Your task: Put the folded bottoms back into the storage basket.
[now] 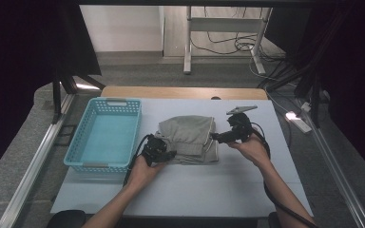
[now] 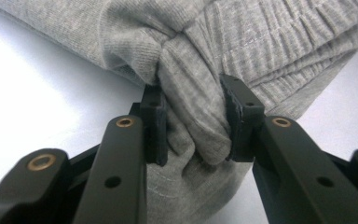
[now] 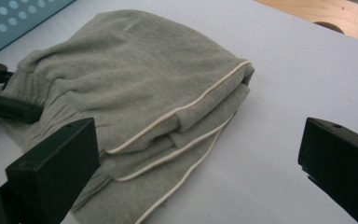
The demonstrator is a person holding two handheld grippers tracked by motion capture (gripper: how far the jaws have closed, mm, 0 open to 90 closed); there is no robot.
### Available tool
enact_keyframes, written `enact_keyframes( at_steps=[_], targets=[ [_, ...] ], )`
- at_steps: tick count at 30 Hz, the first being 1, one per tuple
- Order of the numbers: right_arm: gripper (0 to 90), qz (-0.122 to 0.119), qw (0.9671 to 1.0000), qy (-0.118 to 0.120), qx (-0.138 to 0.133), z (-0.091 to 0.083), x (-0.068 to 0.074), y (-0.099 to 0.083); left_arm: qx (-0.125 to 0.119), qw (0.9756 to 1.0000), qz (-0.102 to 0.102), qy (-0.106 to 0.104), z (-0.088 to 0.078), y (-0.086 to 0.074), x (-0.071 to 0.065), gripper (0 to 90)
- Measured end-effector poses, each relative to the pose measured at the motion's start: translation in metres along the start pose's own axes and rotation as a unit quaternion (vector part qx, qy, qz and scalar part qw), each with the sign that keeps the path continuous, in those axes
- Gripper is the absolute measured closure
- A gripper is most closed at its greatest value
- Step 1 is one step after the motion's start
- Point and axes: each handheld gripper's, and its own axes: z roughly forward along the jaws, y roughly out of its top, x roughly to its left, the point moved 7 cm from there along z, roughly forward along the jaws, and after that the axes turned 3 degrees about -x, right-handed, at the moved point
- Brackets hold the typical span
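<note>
A folded grey cloth (image 1: pixel 190 137) lies in the middle of the white table (image 1: pixel 218 190). My left gripper (image 1: pixel 167 155) is at the near left corner of the cloth. Its two jaws pinch a thick bunch of the cloth (image 2: pixel 193 121) between them. My right gripper (image 1: pixel 216 137) is at the right side of the cloth, just beside its edge. Its jaws are spread wide and hold nothing. The cloth (image 3: pixel 135 88) has thin white lines along its folded edges. A blue basket (image 1: pixel 105 134) sits to the left of the cloth, near my left hand (image 1: pixel 145 168).
</note>
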Motion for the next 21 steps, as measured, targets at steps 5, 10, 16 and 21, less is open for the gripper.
enact_keyframes(
  at_steps=[5, 10, 16, 21],
  targets=[
    [0.0, 0.002, 1.0000, -0.007, 0.001, 0.011, -0.008, 0.005, 0.000, 1.0000, -0.001, -0.001, 0.000, 0.000, 0.000, 65.2],
    [0.0, 0.008, 0.9998, -0.013, 0.015, 0.020, -0.015, 0.006, 0.000, 1.0000, -0.001, -0.002, 0.000, 0.000, 0.000, 65.2],
    [0.0, 0.001, 0.9992, -0.031, 0.025, 0.033, -0.023, 0.013, 0.002, 1.0000, -0.003, -0.001, 0.000, 0.000, 0.000, 65.2],
    [0.0, 0.009, 0.9987, -0.038, 0.032, 0.045, -0.031, 0.020, 0.004, 1.0000, -0.004, -0.001, 0.000, 0.000, 0.000, 65.2]
  ],
)
